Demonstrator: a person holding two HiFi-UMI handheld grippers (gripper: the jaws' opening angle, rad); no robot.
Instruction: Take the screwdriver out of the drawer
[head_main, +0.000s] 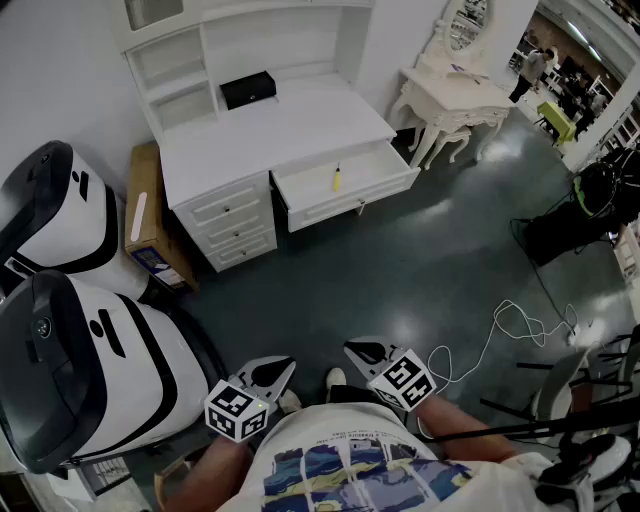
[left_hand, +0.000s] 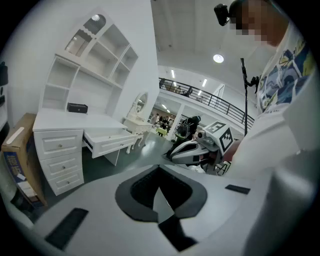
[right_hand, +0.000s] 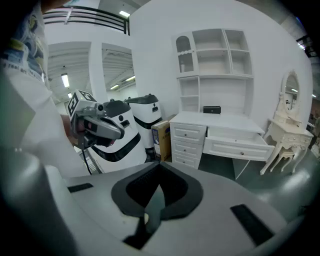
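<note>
A yellow-handled screwdriver lies in the open drawer of a white desk, far ahead of me. The same drawer shows pulled out in the left gripper view, and as the drawer in the right gripper view; the screwdriver is hidden in both. My left gripper and right gripper are held close to my body, both shut and empty, well short of the desk.
Two large white-and-black machines stand at my left. A cardboard box leans beside the desk's drawer stack. A black box sits on the desk. A white dressing table stands to the right; a white cable lies on the floor.
</note>
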